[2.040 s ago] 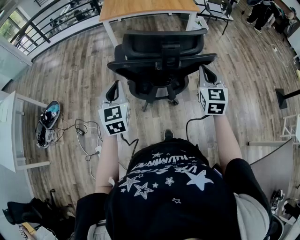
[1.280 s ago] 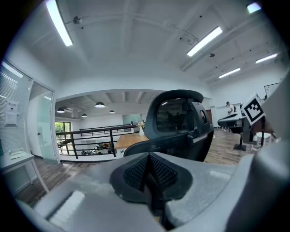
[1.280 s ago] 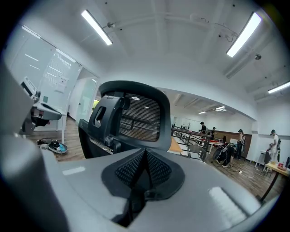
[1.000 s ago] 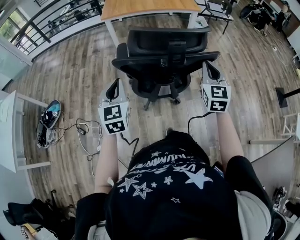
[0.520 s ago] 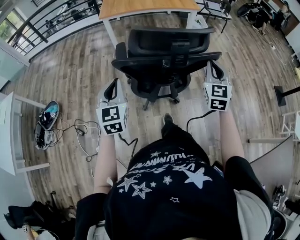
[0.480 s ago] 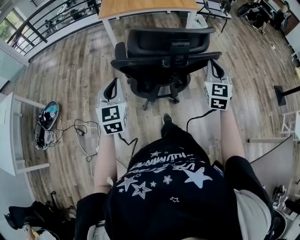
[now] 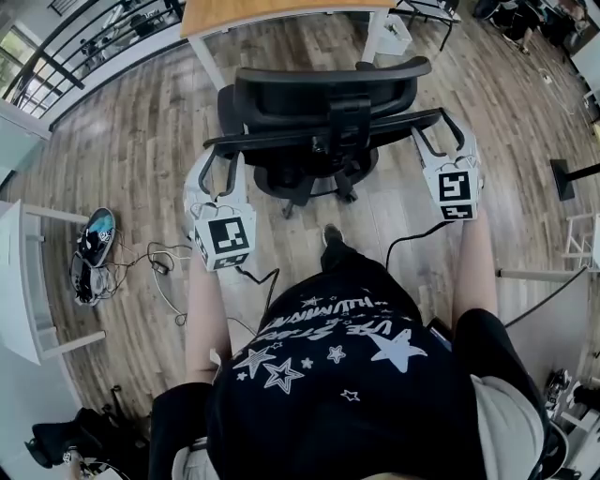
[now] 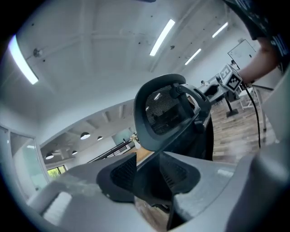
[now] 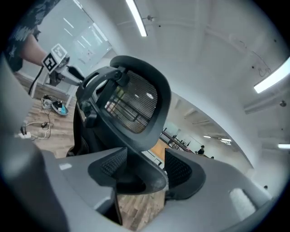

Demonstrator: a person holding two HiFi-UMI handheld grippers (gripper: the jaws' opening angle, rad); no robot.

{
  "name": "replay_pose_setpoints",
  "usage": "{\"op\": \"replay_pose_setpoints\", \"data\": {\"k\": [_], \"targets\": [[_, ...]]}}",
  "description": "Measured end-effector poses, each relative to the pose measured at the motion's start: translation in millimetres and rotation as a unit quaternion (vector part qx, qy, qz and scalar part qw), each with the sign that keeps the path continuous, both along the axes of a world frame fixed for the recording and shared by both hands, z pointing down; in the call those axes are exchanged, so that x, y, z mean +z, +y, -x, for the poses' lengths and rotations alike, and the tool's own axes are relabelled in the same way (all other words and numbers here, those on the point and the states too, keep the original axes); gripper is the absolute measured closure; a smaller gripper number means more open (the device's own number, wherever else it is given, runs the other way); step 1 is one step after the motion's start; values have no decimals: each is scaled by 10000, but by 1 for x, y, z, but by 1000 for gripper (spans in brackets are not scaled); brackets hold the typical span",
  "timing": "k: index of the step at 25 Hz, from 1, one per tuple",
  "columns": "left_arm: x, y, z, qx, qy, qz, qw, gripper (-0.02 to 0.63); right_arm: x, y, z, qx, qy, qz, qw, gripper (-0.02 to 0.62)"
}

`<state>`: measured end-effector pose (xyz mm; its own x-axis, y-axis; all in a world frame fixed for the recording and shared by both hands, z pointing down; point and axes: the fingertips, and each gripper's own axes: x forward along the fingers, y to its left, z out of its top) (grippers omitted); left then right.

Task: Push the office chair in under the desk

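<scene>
Office chair [image 7: 323, 127], 12 o'clock, short of desk [image 7: 272, 11]. Left gripper [image 7: 217, 161], right gripper [image 7: 441, 131]: jaws just opened, straddling backrest [image 7: 319, 89] edges unclamped, for even push.

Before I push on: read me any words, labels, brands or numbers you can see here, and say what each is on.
Nothing is clear enough to quote.
T-shirt: two lines of white lettering among stars, upside down and warped; unreadable.
Left marker cube and right marker cube: black-and-white square patterns only, no letters or numbers.
Office chair and desk: no label or brand visible.
</scene>
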<state>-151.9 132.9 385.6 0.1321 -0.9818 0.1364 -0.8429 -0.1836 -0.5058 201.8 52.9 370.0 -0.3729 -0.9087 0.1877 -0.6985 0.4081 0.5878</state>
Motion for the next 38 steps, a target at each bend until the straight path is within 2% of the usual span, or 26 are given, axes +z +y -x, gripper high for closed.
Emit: {"op": "replay_pose_setpoints", "data": {"k": [4,7,11,15,20,24,27,31,38], "targets": [[5,-9,-15,307,-503,98,9982,367,15,-5,-8,1,564,60,9984,314],[17,-14,-24,508,-1111,301,9921,299,21,-7,-5,-56,778,37,9969,291],[29,-27,-26,499,-1951,416,9786,282,19,-9,-4,-125,1028,-44,9946,274],[37,-45,-21,350,-2359,500,9699,282,18,-10,-3,-220,1192,-11,9926,261],[34,-62,-17,-15,-2378,312,9708,284,19,-13,-2,-373,1328,135,9904,249],[31,-63,-17,-55,-2339,219,9720,284,19,-13,0,-588,1454,205,9874,251],[31,-66,-17,-69,-2315,304,9723,284,21,-13,1,-758,1607,268,9837,252],[31,-69,-17,-138,-2256,465,9730,284,31,-20,0,-815,2089,403,9737,250],[27,-85,-1,-111,-2218,519,9737,284,39,-44,22,-925,2262,606,9678,239]]}}
